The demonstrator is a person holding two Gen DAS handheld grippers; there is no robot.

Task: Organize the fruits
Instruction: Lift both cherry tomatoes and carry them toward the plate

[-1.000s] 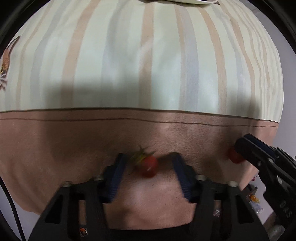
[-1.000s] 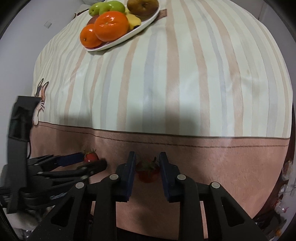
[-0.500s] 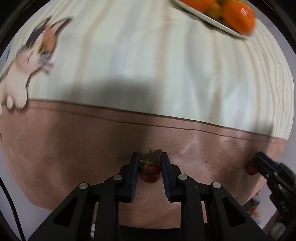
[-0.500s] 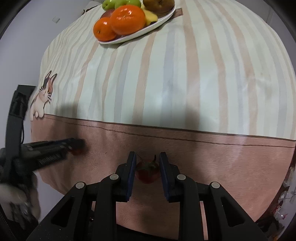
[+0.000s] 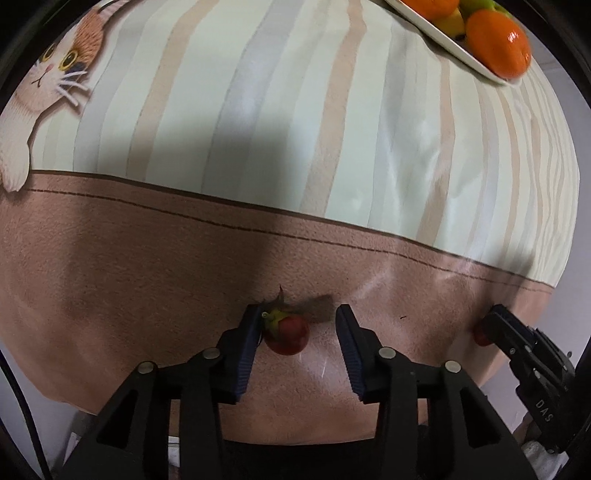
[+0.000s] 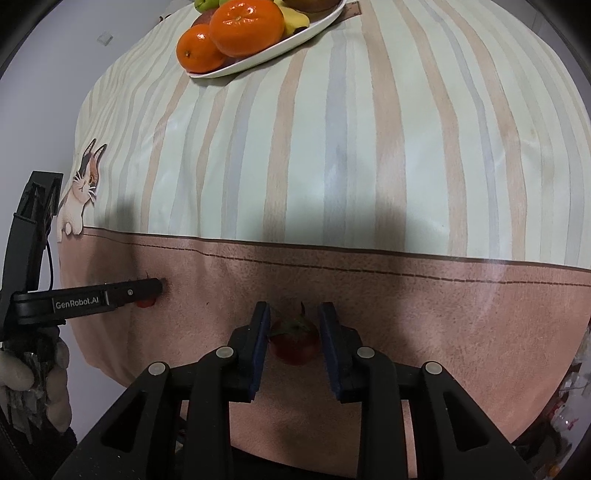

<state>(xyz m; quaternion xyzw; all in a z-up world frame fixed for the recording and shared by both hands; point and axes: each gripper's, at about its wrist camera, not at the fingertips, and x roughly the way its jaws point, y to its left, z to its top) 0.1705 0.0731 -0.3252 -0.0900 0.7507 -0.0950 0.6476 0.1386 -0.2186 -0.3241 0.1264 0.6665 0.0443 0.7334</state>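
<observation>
In the left wrist view my left gripper (image 5: pixel 295 325) is open. A small red cherry tomato with a green stem (image 5: pixel 286 332) lies on the brown cloth border between the jaws, against the left finger (image 5: pixel 248 339). In the right wrist view my right gripper (image 6: pixel 294 334) is shut on a second red tomato (image 6: pixel 294 345) just above the cloth. The white fruit plate (image 6: pixel 258 55) with oranges (image 6: pixel 247 27) stands at the far end of the table. The right gripper (image 5: pixel 517 343) shows at the right edge of the left view.
The table is covered by a striped cloth (image 6: pixel 332 147) with a brown border and a cat print (image 6: pixel 79 192) at the left. The plate (image 5: pixel 454 44) also holds green fruit and a banana. The table's near edge drops off just below both grippers.
My left gripper was shut on its tomato half a second ago; its jaws have now opened and the tomato lies on the cloth. The right gripper has kept its tomato and shifted slightly.
</observation>
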